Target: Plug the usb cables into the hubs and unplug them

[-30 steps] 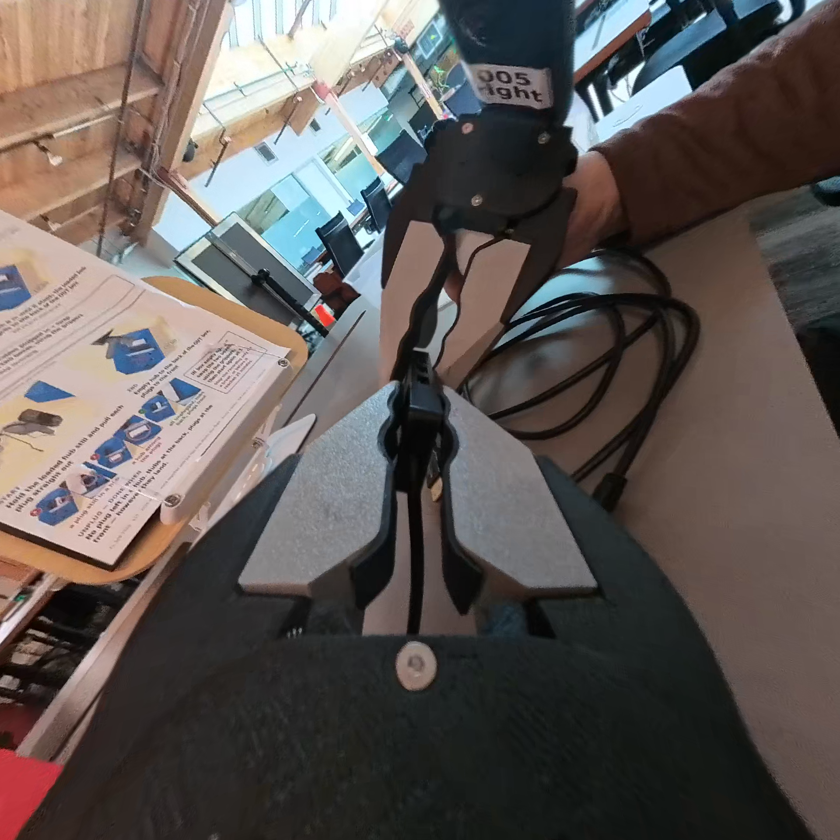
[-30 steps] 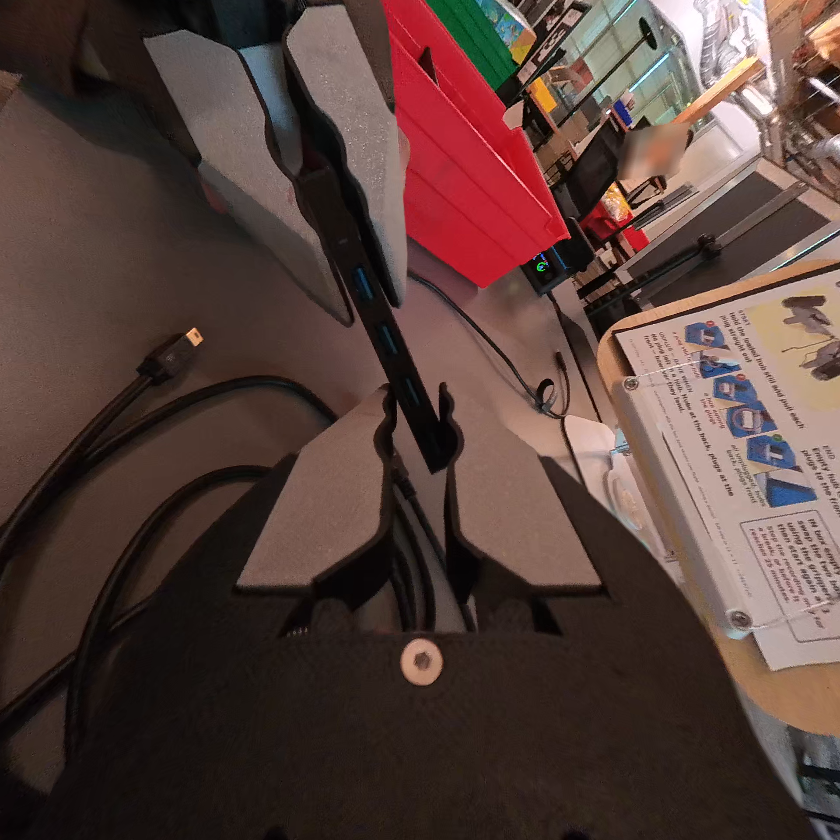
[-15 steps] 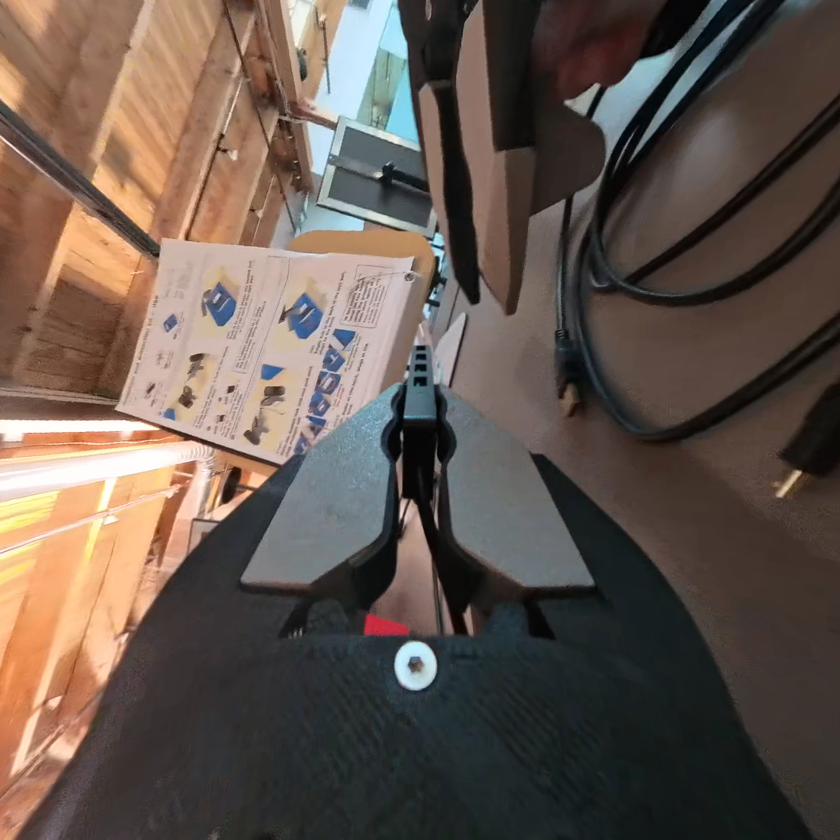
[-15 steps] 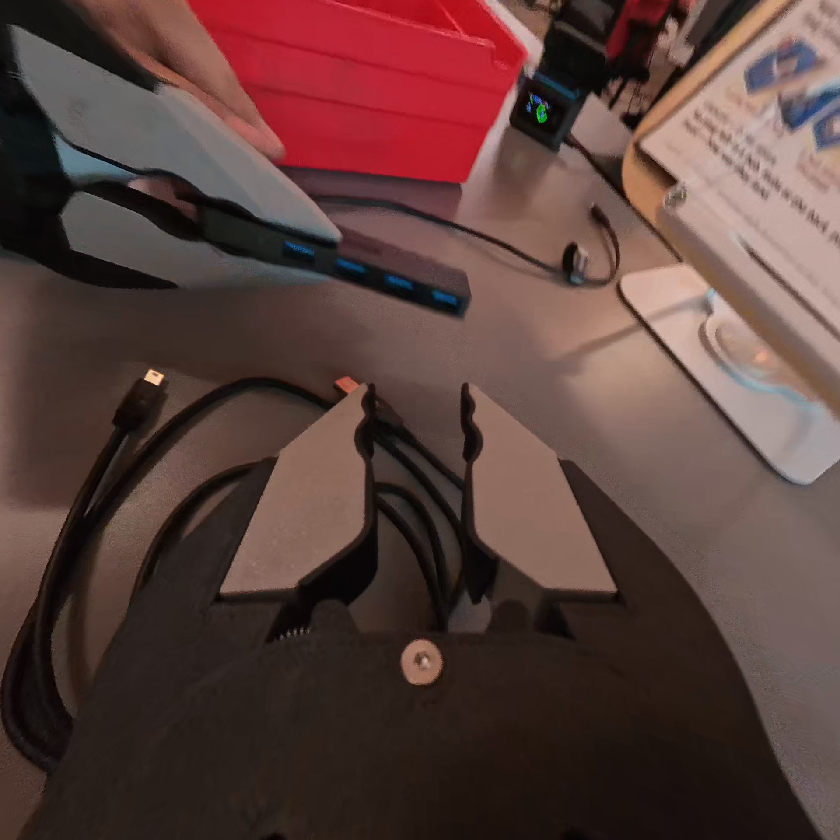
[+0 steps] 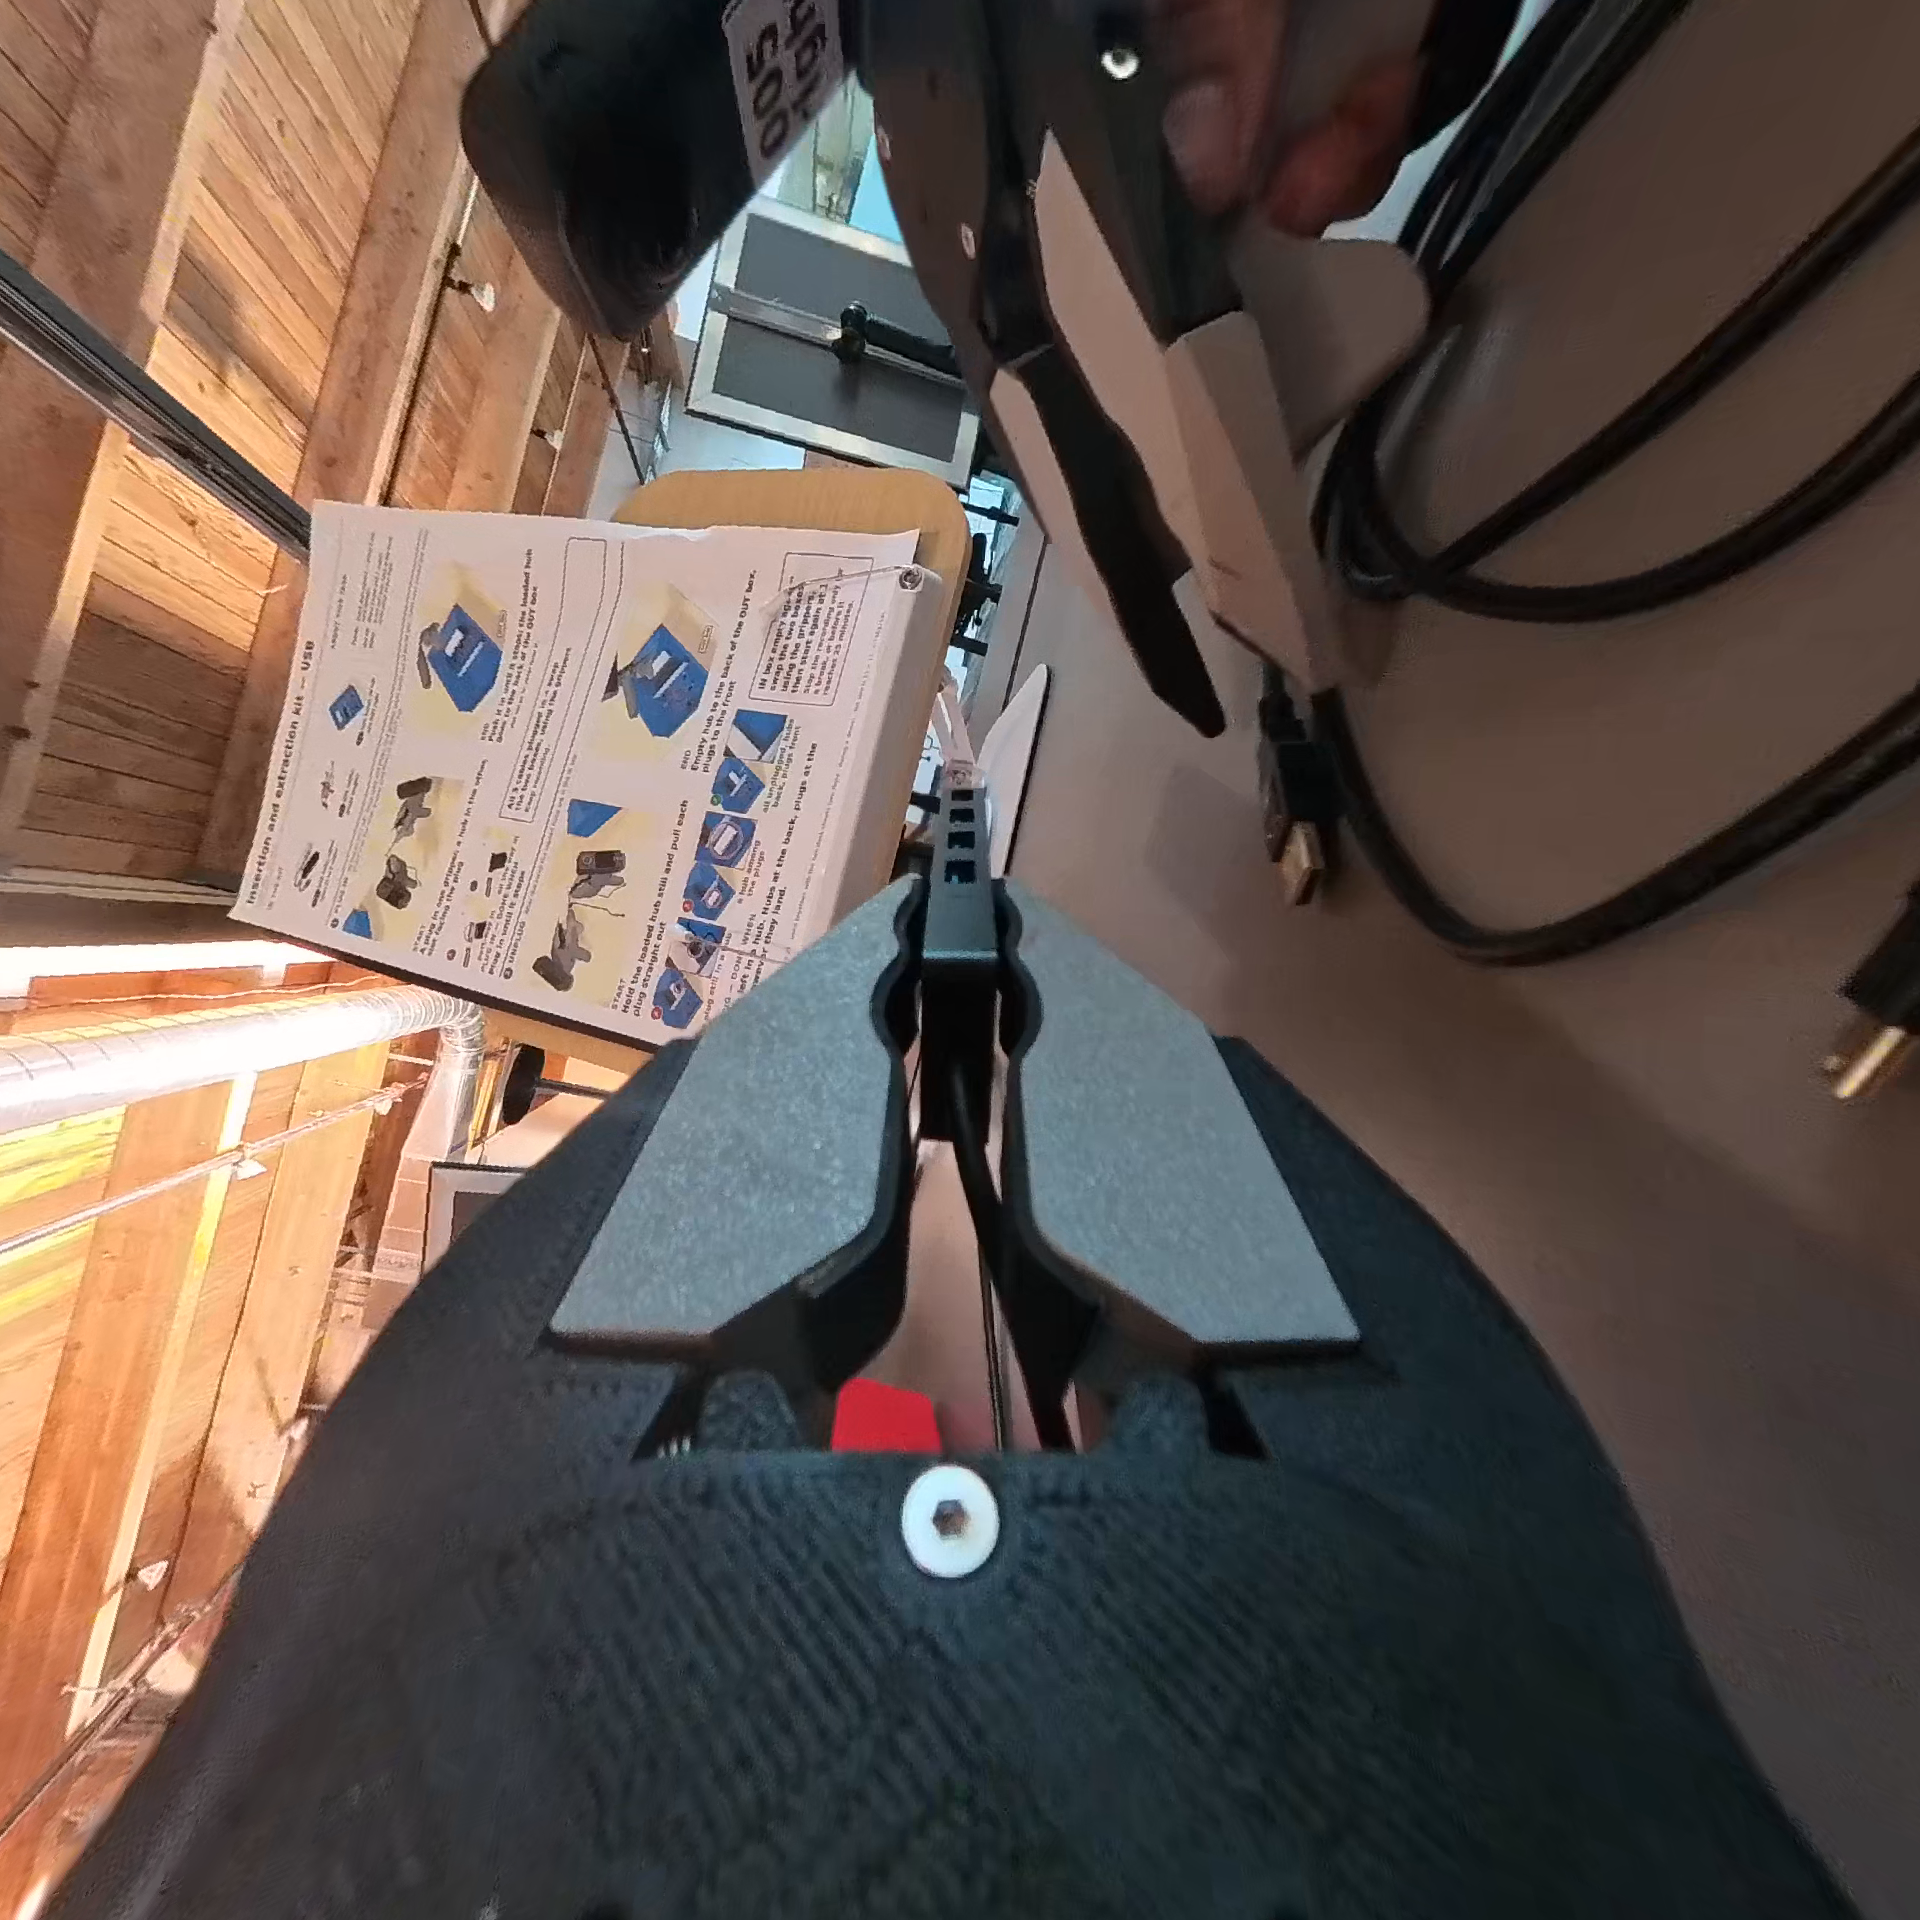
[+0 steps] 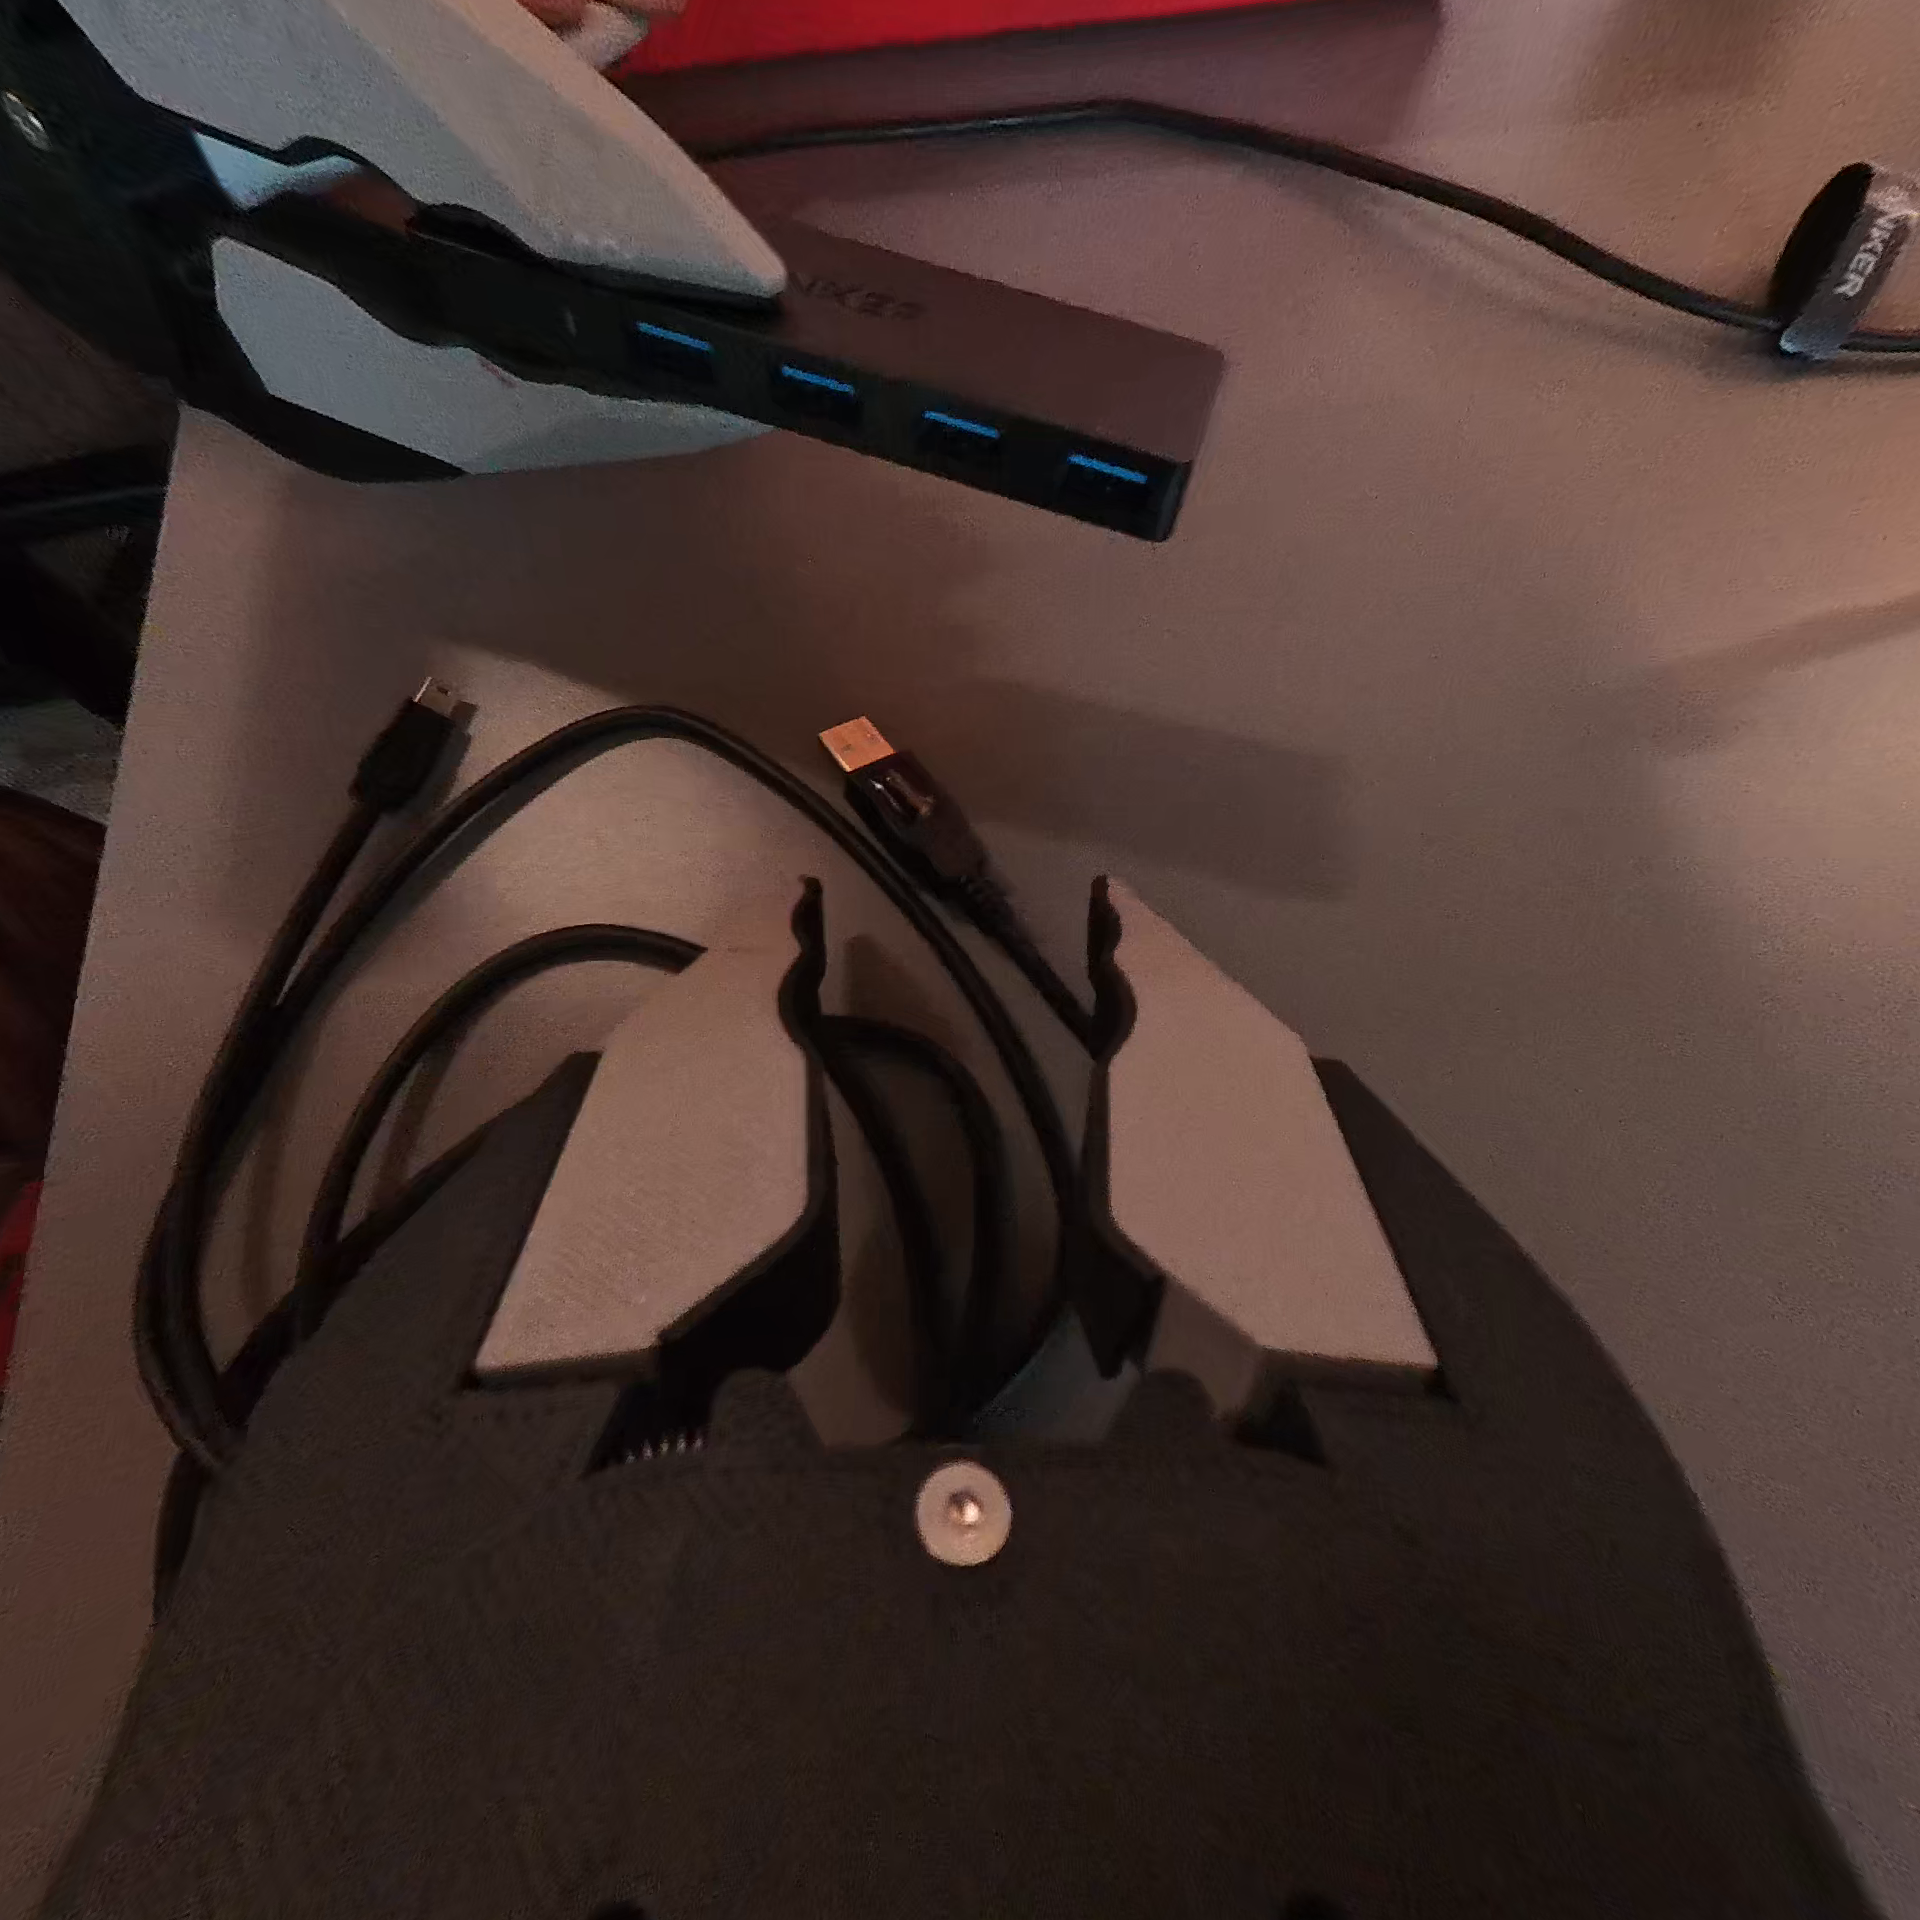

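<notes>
Left tongs [image 5: 961, 935] squeeze the black USB hub [image 6: 935, 384], holding it above the table with empty ports facing out | right tongs [image 6: 956, 966] spread wide, empty, over the gold USB plug [image 6: 883, 774] lying ready.

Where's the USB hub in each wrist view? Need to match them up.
Left wrist view: USB hub at centre, seen end-on, clamped between the left gripper fingers.
Right wrist view: the hub upper left of centre, lengthwise, four blue ports showing, one end in the left gripper.
Shared landmark: gold-tipped USB plug lying on the table.
</notes>
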Demonstrator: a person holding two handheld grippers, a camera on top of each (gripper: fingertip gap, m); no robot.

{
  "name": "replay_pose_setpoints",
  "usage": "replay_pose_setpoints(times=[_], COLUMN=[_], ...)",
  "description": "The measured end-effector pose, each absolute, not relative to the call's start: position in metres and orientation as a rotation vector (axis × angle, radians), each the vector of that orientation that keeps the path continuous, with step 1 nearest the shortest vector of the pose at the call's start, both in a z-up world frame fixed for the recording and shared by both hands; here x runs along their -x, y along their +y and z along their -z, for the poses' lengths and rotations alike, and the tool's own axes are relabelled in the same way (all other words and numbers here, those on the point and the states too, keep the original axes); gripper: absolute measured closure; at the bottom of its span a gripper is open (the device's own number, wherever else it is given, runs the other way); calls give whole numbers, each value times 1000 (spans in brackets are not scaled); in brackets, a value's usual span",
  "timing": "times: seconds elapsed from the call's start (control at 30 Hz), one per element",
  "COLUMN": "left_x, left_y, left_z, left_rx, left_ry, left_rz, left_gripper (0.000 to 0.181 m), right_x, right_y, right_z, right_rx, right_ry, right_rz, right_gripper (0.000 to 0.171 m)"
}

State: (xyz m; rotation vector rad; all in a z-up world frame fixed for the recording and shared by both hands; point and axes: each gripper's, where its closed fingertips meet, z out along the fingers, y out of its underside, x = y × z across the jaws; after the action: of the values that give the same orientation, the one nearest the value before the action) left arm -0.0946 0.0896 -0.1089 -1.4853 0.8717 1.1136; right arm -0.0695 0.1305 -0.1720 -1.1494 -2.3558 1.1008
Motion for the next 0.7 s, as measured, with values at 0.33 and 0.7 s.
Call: replay_pose_setpoints(times=[0.33, 0.7], left_x=[98, 98], left_y=[91, 92], left_z=[111, 113], left_rx=[1509, 1511], left_ry=[851, 863], left_rz=[-1116, -1144], left_gripper=[172, 172], right_x=[73, 78], right_y=[123, 119], right_z=[176, 180], right_rx=[1210, 1111], right_ry=[-2471, -2462], right_rz=[-1286, -1173], right_gripper=[139, 150])
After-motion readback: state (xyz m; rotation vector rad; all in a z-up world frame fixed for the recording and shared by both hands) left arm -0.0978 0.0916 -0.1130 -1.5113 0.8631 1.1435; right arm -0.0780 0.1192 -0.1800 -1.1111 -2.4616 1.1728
